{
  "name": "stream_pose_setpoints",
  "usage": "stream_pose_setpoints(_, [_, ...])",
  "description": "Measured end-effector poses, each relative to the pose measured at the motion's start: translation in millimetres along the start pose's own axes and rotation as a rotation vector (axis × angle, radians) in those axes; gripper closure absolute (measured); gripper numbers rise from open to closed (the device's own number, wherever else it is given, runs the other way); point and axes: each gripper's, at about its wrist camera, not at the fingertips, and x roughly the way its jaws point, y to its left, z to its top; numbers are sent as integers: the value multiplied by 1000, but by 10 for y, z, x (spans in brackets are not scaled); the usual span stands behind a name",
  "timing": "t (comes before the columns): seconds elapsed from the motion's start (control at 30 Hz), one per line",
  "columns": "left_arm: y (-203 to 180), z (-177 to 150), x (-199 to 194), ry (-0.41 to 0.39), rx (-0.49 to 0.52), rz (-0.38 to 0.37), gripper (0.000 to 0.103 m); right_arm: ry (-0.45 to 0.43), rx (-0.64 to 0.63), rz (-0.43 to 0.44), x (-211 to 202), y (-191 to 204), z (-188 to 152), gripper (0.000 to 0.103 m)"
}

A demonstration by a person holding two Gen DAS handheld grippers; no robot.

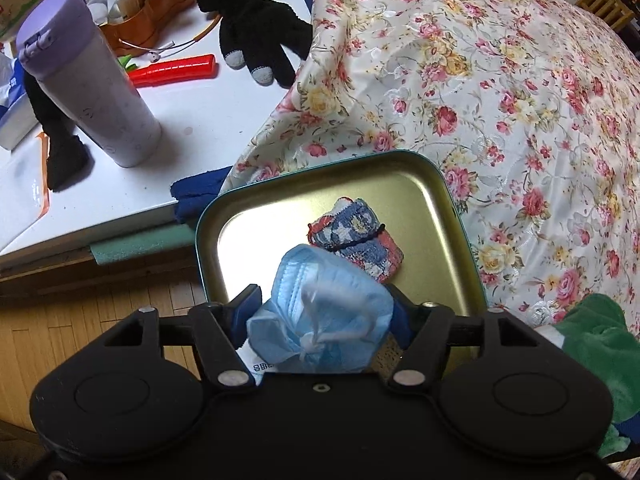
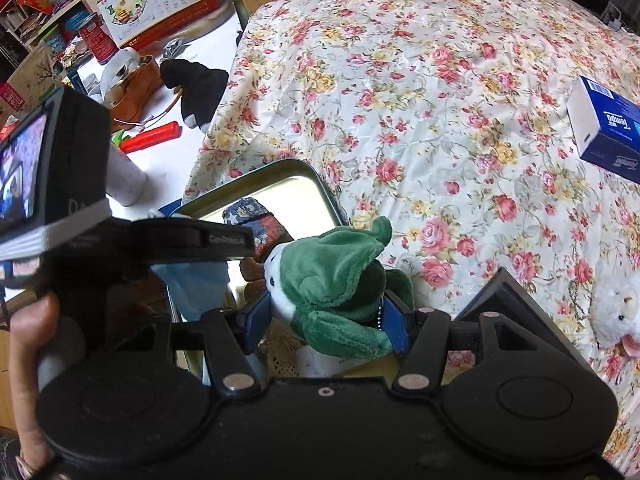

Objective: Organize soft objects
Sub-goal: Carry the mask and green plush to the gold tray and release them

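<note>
The white plush toy [image 2: 616, 312] is cut off by the right edge.

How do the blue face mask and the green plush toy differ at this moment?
The blue face mask is thin, pleated, crumpled fabric with white ear loops; the green plush toy is fuzzy and stuffed, with a white face. The mask is held in the left hand-held gripper above the tin tray; the toy is in the right hand-held gripper, beside the tray's edge. Both are soft and pinched between blue fingers.
</note>
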Motion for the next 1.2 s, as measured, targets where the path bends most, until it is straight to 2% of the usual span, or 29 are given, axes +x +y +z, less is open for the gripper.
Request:
stream_pose_setpoints(0.1, [13, -9, -31, -18, -9, 19, 27, -4, 7, -3, 16, 4, 18, 40])
stream_pose_setpoints(0.13, [18, -11, -47, -26, -12, 18, 27, -6, 7, -6, 21, 5, 20, 40])
stream_pose_setpoints(0.77, [24, -55, -2, 6, -16, 14, 27, 50, 17, -61, 161, -25, -52, 37])
stream_pose_setpoints(1.2, [53, -69, -6, 6, -18, 23, 27, 66, 47, -71, 191, -55, -70, 27])
